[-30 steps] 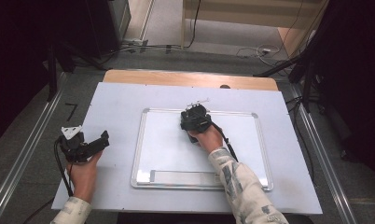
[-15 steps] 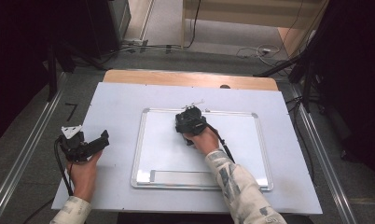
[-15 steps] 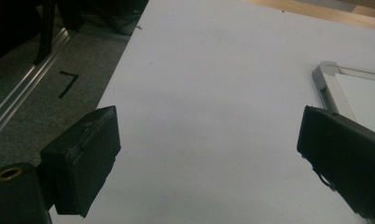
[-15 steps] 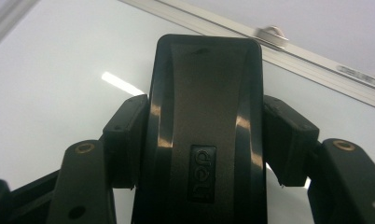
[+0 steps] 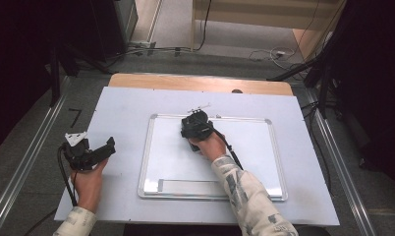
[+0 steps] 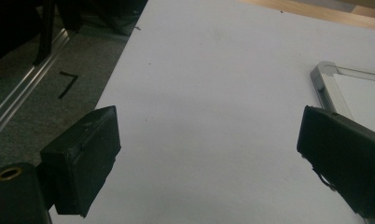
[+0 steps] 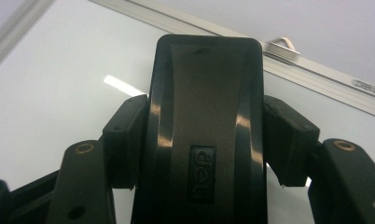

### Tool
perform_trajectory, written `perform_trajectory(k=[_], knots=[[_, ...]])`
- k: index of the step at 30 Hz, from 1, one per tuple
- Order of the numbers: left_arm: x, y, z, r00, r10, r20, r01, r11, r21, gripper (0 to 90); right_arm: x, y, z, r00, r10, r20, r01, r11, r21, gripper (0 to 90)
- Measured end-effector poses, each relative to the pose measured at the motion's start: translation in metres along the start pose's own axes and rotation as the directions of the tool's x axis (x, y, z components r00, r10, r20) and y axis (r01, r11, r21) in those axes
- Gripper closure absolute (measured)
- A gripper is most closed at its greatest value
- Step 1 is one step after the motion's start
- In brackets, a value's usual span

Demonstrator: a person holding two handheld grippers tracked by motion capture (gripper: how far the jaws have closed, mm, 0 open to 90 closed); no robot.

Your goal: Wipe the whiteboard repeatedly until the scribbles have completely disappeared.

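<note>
The right gripper (image 5: 195,129) clamps a black whiteboard eraser (image 7: 205,135) (long axis along the jaws) flat on the whiteboard (image 5: 254,147) near its top edge; the left gripper (image 5: 95,153), jaws wide and empty, rests well apart.

whiteboard (image 5: 244,162) lies flat on table (image 5: 126,108), right of centre | right gripper (image 5: 195,124) on board's far part, near its far edge | eraser (image 7: 204,135) between its jaws, against the board | left gripper (image 5: 99,152) over table, left of board, apart from it | hanging clip (image 7: 281,46) on board's far frame
</note>
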State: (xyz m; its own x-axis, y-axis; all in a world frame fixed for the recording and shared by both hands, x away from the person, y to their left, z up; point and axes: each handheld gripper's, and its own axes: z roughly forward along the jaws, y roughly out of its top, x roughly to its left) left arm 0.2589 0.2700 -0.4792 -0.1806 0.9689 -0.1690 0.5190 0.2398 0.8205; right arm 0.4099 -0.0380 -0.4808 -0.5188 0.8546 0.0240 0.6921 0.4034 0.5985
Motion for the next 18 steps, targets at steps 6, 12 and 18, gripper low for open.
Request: perform_trajectory(k=[6, 12, 18], knots=[[0.002, -0.001, 0.0, 1.0, -0.009, -0.003, 0.009, 1.0, -0.001, 6.5, -0.009, -0.002, -0.002, 0.9997, 0.022, 0.011, -0.022, 1.0, 0.002, 36.0], [0.001, -0.001, 0.0, 1.0, 0.0, -0.005, 0.0, 1.0, 0.002, 6.5, -0.045, -0.012, -0.012, 0.9953, 0.081, 0.052, -0.082, 0.997, 0.0, 36.0], [0.0, -0.001, 0.0, 1.0, 0.0, -0.006, 0.0, 1.0, 0.002, 6.5, -0.075, -0.026, -0.023, 0.988, 0.134, 0.077, -0.133, 0.991, -0.015, 35.9]])
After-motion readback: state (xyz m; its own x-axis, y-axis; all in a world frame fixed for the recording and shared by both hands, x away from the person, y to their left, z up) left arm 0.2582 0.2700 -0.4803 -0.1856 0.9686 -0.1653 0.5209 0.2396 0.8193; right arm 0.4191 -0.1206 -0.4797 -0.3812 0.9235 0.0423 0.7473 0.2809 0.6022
